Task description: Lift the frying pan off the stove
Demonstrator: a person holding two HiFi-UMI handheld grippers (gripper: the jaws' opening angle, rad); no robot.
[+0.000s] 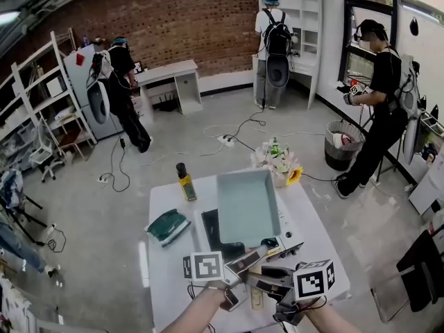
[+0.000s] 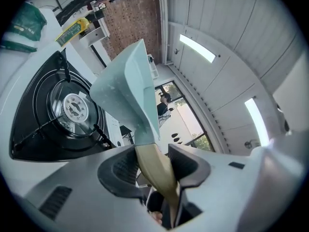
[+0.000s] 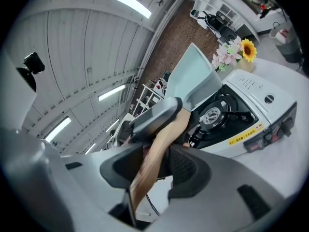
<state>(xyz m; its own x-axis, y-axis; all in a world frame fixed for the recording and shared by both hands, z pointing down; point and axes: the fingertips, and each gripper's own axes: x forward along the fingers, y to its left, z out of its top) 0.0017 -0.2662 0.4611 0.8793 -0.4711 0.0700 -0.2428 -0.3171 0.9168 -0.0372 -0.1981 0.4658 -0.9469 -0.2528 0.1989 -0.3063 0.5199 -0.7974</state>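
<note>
Both grippers clamp one handle: left gripper [image 1: 257, 253] [image 2: 154, 164] and right gripper [image 1: 269, 280] [image 3: 157, 159] each have their jaws closed on the pan's wooden handle [image 2: 155, 170] [image 3: 159, 141], left ahead of right. Square pale-teal frying pan [image 1: 246, 207] [image 2: 126, 83] [image 3: 195, 76] hangs above the portable gas stove [image 1: 290, 238] [image 3: 253, 103]. Both gripper views show a gap between its base and the black burner grate [image 2: 63, 110]. Pan looks empty.

Stove sits on a white table [image 1: 166, 272]. From the pan in the head view: oil bottle with a yellow label [image 1: 185, 181] at ten o'clock, a green-and-white pack [image 1: 168, 225] at eight o'clock, a bunch of flowers with a sunflower [image 1: 277, 159] at one o'clock on the far corner.

Room: pale grey floor [image 1: 104, 207], cables [image 1: 236, 137] trailing at twelve o'clock, dark waste bin [image 1: 340, 146] at two o'clock. Brick wall [image 1: 194, 19] at the back, with a white desk [image 1: 173, 82] and white shelving [image 1: 302, 19] against it. Three people stand about, at eleven [image 1: 125, 92], twelve [image 1: 274, 47] and two o'clock [image 1: 378, 109].
</note>
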